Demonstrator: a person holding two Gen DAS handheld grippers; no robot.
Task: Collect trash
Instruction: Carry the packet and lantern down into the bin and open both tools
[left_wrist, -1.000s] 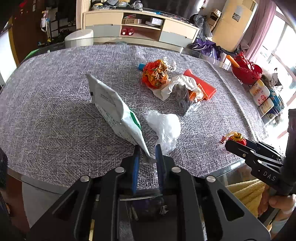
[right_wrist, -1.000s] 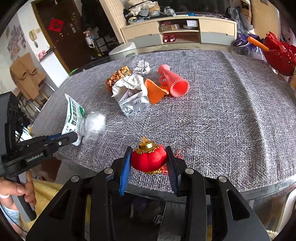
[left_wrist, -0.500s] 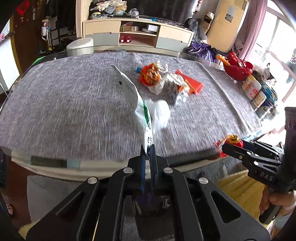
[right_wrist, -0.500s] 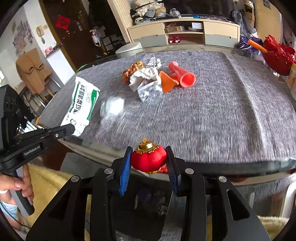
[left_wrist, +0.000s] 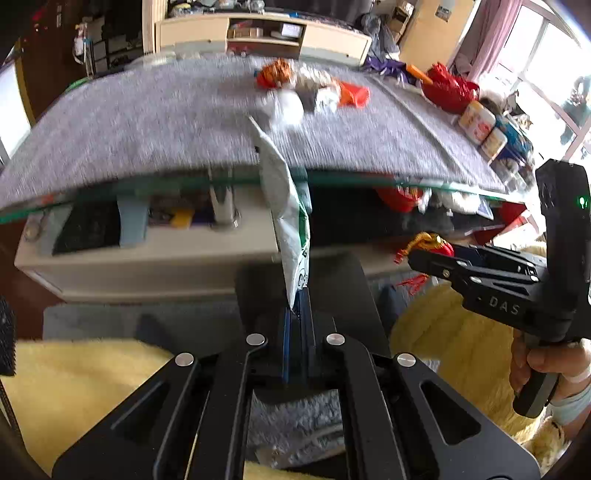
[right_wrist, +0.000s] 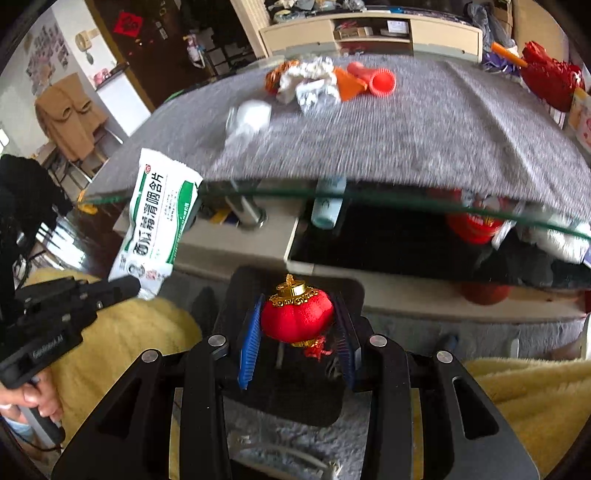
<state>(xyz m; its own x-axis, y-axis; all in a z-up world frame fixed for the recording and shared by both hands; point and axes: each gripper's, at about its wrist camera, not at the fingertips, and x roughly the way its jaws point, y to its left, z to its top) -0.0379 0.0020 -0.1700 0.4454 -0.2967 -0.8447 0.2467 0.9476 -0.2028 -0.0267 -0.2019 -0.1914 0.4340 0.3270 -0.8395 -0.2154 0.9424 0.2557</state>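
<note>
My left gripper (left_wrist: 295, 306) is shut on the corner of a white and green packet (left_wrist: 288, 206), which hangs edge-on in front of the table edge; the packet also shows in the right wrist view (right_wrist: 159, 218). My right gripper (right_wrist: 297, 325) is shut on a small red lantern ornament (right_wrist: 297, 319) with a gold cap, also seen in the left wrist view (left_wrist: 436, 245). Both grippers are below the table top, over a dark bin (right_wrist: 295, 387). More trash lies on the table: a white plastic wad (right_wrist: 251, 118), crumpled foil and paper (right_wrist: 314, 85), an orange wrapper (left_wrist: 275, 72).
The grey cloth table (right_wrist: 443, 129) has a glass edge (right_wrist: 369, 195). A red ribbed cone (right_wrist: 380, 79) lies by the trash pile. A red basket (right_wrist: 550, 81) stands at the far right. Yellow fluffy fabric (left_wrist: 85, 380) lies on both sides of the bin.
Both grippers have dropped back from table level to below the table edge, carrying the packet and the lantern off the table. The left gripper closed on the packet one second ago.
</note>
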